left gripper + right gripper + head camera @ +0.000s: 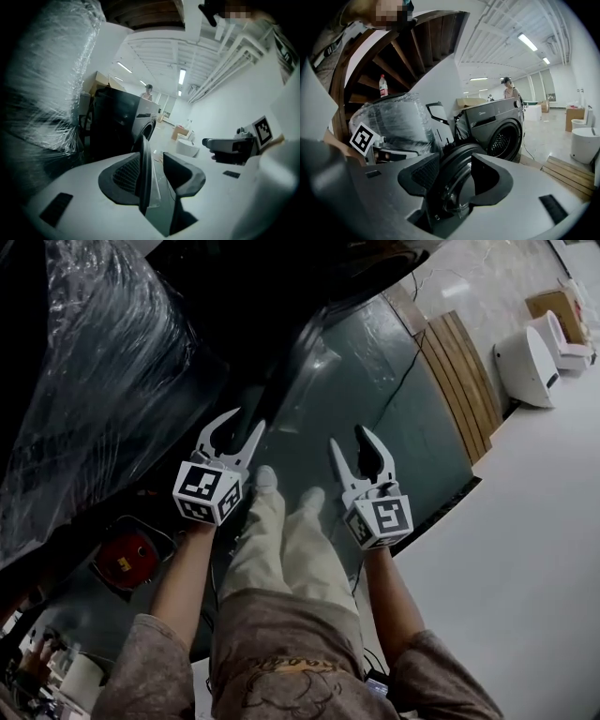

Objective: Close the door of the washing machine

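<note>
The washing machine [506,129] is dark grey, and its round opening shows the drum. Its round glass door [452,187] stands swung out towards me. In the left gripper view I see the door [145,180] edge on. From the head view the door [306,362] juts out of the dark machine top [272,282]. My left gripper [247,420] is open just short of the door, which lines up between its jaws [151,157] without touching the pads. My right gripper [347,437] is open too, and the door fills the gap between its jaws [457,159].
A bulky load wrapped in clear plastic [84,381] stands close on the left. A teal mat [394,418] and wooden slats [459,371] lie on the floor to the right, with white fixtures [525,362] beyond. A red object [127,559] sits low left. A person [507,88] stands far off.
</note>
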Demonstrator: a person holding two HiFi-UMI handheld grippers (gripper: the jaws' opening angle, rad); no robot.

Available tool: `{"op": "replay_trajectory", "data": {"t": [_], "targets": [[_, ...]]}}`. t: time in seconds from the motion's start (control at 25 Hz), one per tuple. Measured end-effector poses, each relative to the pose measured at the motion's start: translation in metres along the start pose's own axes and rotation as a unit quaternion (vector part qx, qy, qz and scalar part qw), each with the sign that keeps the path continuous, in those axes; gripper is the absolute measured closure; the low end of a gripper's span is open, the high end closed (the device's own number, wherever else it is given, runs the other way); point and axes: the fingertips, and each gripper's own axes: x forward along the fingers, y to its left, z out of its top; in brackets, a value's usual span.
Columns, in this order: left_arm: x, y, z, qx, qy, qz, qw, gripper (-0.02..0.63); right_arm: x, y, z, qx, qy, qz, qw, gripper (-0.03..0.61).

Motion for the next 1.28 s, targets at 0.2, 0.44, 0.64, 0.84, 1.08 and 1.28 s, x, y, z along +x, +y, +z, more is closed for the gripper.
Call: {"op": "replay_trajectory", "data": {"t": [0.2, 0.44, 0.64, 0.84, 1.08, 1.28], "targets": [[0.021, 0.017, -0.034, -0.002, 0.021, 0.004, 0.9998, 0.479, 0.012, -0.011, -0.029, 0.017, 0.011, -0.004, 1.000, 0.394], [0.030, 0.027, -0.064, -0.001, 0.040, -0.002, 0.9992, 0.480, 0.012, -0.009, -0.053, 0.023, 0.021, -0.002, 1.000, 0.395], [0.032, 0.021, -0.075, 0.003, 0.056, -0.015, 0.9983, 0.480, 0.006, -0.011, -0.064, 0.031, 0.031, -0.012, 0.999, 0.402], [0.033, 0.021, -0.077, -0.003, 0.054, -0.016, 0.9984, 0.480, 0.001, -0.012, -0.070, 0.030, 0.034, -0.017, 0.999, 0.402], [0.036, 0.014, -0.079, -0.002, 0.066, -0.037, 0.9971, 0.486, -0.006, -0.017, -0.070, 0.032, 0.033, -0.033, 0.998, 0.402], [0.042, -0.002, -0.085, 0.007, 0.079, -0.074, 0.9941, 0.502, -0.018, -0.023, -0.072, 0.037, 0.022, -0.059, 0.997, 0.402]]}}
